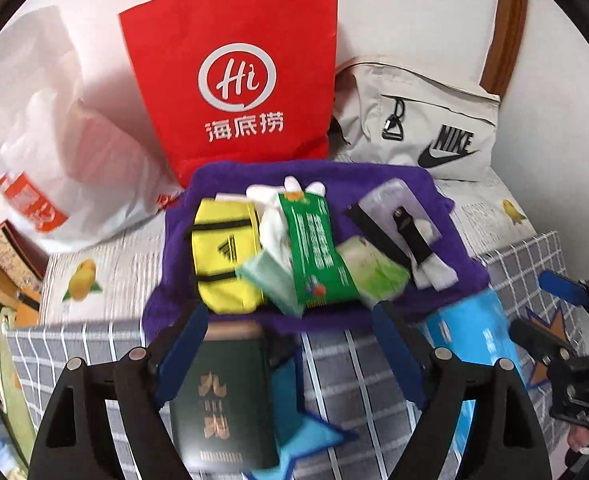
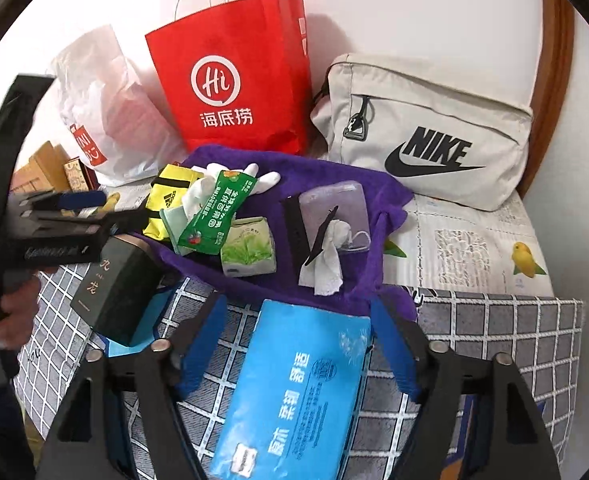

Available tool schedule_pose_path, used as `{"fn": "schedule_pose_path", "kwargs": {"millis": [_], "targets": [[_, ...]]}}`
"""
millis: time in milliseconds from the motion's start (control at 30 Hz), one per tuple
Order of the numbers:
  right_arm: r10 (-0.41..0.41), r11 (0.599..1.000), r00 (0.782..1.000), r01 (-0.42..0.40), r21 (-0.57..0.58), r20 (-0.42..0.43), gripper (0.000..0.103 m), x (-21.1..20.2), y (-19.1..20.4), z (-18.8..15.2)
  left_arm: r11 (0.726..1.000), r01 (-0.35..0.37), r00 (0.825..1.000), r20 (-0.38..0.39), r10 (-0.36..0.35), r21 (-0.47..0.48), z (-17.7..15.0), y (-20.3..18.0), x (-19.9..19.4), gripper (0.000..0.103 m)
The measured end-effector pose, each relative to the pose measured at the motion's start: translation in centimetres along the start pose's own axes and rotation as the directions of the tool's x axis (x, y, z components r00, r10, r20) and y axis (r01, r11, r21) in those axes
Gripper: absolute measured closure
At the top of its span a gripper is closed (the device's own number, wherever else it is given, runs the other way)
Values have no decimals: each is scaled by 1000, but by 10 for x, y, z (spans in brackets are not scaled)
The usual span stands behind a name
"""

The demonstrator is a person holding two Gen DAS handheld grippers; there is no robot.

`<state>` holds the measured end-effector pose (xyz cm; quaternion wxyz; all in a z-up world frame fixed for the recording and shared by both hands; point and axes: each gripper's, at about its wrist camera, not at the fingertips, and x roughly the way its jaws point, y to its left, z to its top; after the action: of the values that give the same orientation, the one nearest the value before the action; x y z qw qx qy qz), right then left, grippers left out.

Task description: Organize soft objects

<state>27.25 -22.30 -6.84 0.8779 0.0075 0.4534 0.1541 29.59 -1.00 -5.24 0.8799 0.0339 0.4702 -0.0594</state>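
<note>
We list: purple towel [image 2: 326, 184] at centre, carrying yellow pouch [image 2: 170, 200], green packet [image 2: 214, 212] and crumpled tissue [image 2: 326, 260]; blue tissue pack [image 2: 298, 392] at 6 o'clock between our right gripper [image 2: 298, 344] jaws, spread; left gripper [image 1: 290, 344] spread over dark green box [image 1: 226, 396].

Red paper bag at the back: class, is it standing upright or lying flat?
Upright. The red paper bag stands with handles pointing up.

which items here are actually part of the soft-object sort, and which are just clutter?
Job items:
blue tissue pack
green wipes pack
yellow pouch
white gloves
purple towel

Lying about:
dark green box
red paper bag
Nike bag
</note>
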Motion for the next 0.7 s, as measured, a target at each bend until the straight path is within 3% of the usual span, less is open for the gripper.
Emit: {"fn": "schedule_pose_path", "kwargs": {"millis": [167, 400, 500, 700], "targets": [[19, 999, 1000, -19, 31, 5, 25, -18, 9, -11, 1000, -10, 1000, 22, 11, -9, -30, -2, -31, 9], [-11, 998, 1000, 9, 59, 27, 18, -54, 24, -31, 999, 16, 998, 60, -15, -28, -62, -2, -70, 9], [-37, 997, 998, 34, 68, 46, 6, -70, 31, -41, 999, 4, 998, 65, -1, -34, -75, -3, -84, 9], [-58, 997, 997, 56, 52, 46, 6, -91, 41, -57, 998, 30, 996, 88, -25, -57, -95, -8, -109, 9]]}}
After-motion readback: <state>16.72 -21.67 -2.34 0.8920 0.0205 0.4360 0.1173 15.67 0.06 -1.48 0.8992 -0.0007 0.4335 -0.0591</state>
